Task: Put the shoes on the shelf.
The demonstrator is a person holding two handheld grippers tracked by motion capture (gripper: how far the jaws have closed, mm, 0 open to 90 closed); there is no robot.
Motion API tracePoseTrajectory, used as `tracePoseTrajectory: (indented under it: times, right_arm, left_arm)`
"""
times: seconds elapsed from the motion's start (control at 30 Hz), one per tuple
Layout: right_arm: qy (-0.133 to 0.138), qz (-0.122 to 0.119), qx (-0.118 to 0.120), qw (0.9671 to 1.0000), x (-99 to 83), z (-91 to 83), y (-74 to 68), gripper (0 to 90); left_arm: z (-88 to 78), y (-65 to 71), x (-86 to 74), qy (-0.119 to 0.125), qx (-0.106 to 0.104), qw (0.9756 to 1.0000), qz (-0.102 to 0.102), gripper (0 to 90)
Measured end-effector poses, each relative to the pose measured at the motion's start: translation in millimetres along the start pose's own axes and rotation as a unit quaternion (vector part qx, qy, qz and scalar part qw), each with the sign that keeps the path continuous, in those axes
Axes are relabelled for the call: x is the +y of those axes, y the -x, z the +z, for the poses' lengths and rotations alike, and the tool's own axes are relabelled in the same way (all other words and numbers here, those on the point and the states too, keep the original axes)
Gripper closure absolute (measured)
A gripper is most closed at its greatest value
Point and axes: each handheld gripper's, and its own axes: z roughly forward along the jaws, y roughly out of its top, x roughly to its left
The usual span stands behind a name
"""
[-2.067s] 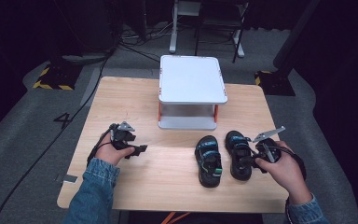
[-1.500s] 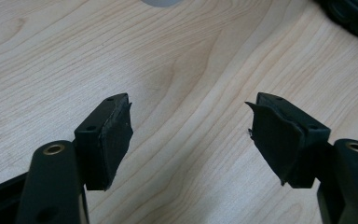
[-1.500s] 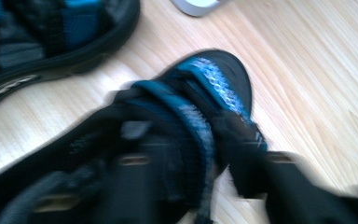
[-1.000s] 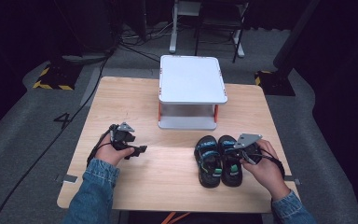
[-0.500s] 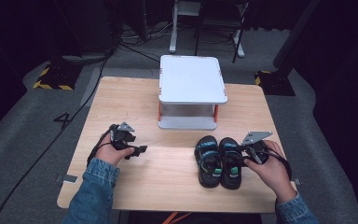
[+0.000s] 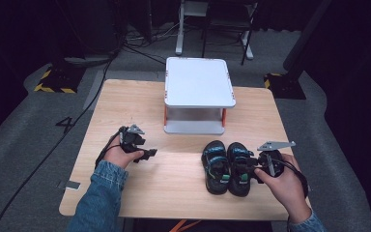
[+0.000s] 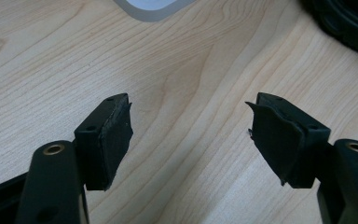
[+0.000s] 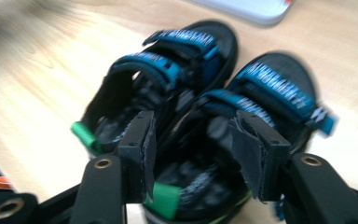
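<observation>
Wooden table: two sandals side by side. Right gripper at their heels, jaws just opening, nothing pinched. Left gripper spread over bare wood.

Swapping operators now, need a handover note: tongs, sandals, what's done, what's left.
Left tongs: open, nothing between them, over bare table left of the sandals.
Right tongs: jaws have just been opening; they stand apart at the heel of the right sandal, pressing on nothing.
Left sandal and right sandal sit side by side, touching, toes toward the white stand.
Done: pair lined up in front of the stand.
Left: probably placing the pair on the stand; unsure.
</observation>
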Motion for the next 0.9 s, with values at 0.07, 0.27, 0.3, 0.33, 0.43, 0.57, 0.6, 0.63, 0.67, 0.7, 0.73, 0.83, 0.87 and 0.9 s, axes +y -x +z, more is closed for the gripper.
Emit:
tracePoseTrajectory:
  times: [0.07,0.27,0.3,0.33,0.43,0.57,0.6,0.63,0.67,0.7,0.73,0.83,0.87,0.9]
  right_arm:
    - [-0.009,0.017,0.006,0.9998,-1.2,4.4,-1.0,48.9]
    - [-0.029,0.031,0.021,0.9989,-3.1,23.0,-3.4,47.7]
    - [-0.027,0.034,0.023,0.9988,-3.0,25.1,-4.3,46.7]
    - [-0.029,0.038,0.023,0.9986,-2.9,27.1,-5.1,46.6]
    - [-0.034,0.031,0.013,0.9988,-3.4,33.5,-7.1,46.1]
    - [-0.038,0.028,0.005,0.9989,-2.8,36.0,-9.9,46.2]
    - [-0.039,0.026,0.007,0.9989,-2.3,35.3,-9.2,46.6]
    - [-0.038,0.036,0.011,0.9986,-2.0,34.5,-8.6,46.7]
    - [-0.035,0.045,0.019,0.9982,-1.9,33.4,-7.2,46.7]
    - [-0.032,0.052,0.025,0.9978,-1.8,32.4,-6.1,46.7]
    - [-0.03,0.057,0.03,0.9975,-1.8,31.6,-5.2,46.7]
    - [-0.025,0.059,0.032,0.9974,-1.8,32.5,-6.9,48.3]
    - [-0.024,0.059,0.034,0.9974,-1.5,32.8,-7.8,48.3]
    - [-0.025,0.059,0.035,0.9973,-1.2,33.5,-8.9,48.2]
  left_arm:
    - [-0.2,0.2,-0.3,-0.001,0.002,1.0,-0.001,29.3]
    - [-2.3,0.9,-1.3,0.0,0.005,1.0,-0.002,29.3]
    - [-2.6,0.9,-1.9,-0.002,0.005,1.0,-0.002,29.3]
    - [-2.7,0.8,-2.5,-0.001,0.005,1.0,-0.003,29.3]
    - [-3.9,0.6,-3.9,-0.002,0.008,1.0,-0.004,29.3]
    - [-3.8,0.9,-4.3,-0.002,0.008,1.0,-0.003,29.3]
    - [-3.6,0.9,-4.5,-0.003,0.007,1.0,-0.004,29.3]
    - [-3.6,0.9,-4.6,-0.004,0.008,1.0,-0.004,29.3]
    - [-3.5,1.2,-4.8,-0.003,0.008,1.0,-0.006,29.3]
    - [-3.6,0.9,-4.7,-0.003,0.008,1.0,-0.004,29.3]
    - [-3.5,0.9,-4.6,-0.003,0.008,1.0,-0.004,29.3]
    - [-2.3,1.3,-4.8,-0.006,0.008,0.9999,-0.003,29.3]
    - [-1.9,1.6,-4.8,-0.006,0.008,1.0,-0.003,29.3]
    - [-1.6,1.6,-4.7,-0.007,0.007,0.9999,-0.002,29.3]
